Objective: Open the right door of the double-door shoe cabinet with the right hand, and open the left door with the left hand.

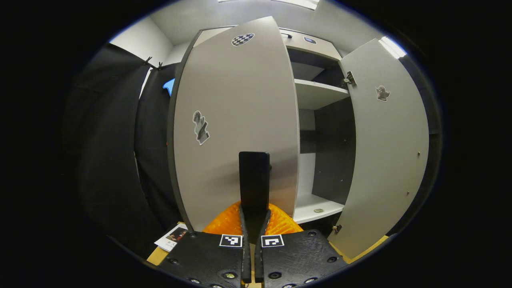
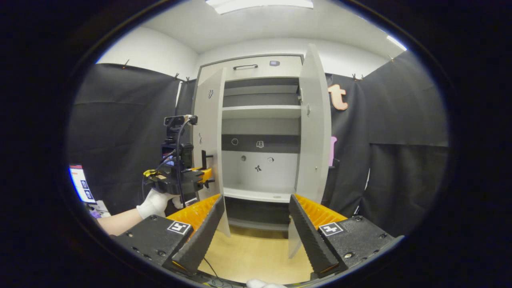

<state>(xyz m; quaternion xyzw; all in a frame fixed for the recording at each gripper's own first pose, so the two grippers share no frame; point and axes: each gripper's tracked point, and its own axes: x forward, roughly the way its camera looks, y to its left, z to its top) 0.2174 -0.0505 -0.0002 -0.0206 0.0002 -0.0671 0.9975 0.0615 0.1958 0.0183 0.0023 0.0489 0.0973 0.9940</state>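
Observation:
The grey shoe cabinet [image 2: 260, 132] stands ahead with both doors swung out. In the left gripper view the left door [image 1: 236, 120] is close in front, partly open, and my left gripper [image 1: 255, 210] is shut on its black upright handle [image 1: 254, 176]. The right door [image 1: 384, 152] hangs wide open at the right. In the right gripper view my right gripper [image 2: 256, 198] is open and holds nothing, a little way back from the cabinet between the left door [image 2: 210, 132] and the right door [image 2: 314, 132]. A gloved hand [image 2: 154, 204] holds the left gripper [image 2: 206, 172] at the left door's handle [image 2: 204, 159].
White shelves [image 2: 260, 112] and a lower board [image 2: 258, 195] show inside the cabinet, with small stickers on the back panel. Black cloth walls stand on both sides. A lit screen [image 2: 80, 182] is at the far left. A printed card [image 1: 172, 238] lies on the light wooden floor [image 2: 256, 252].

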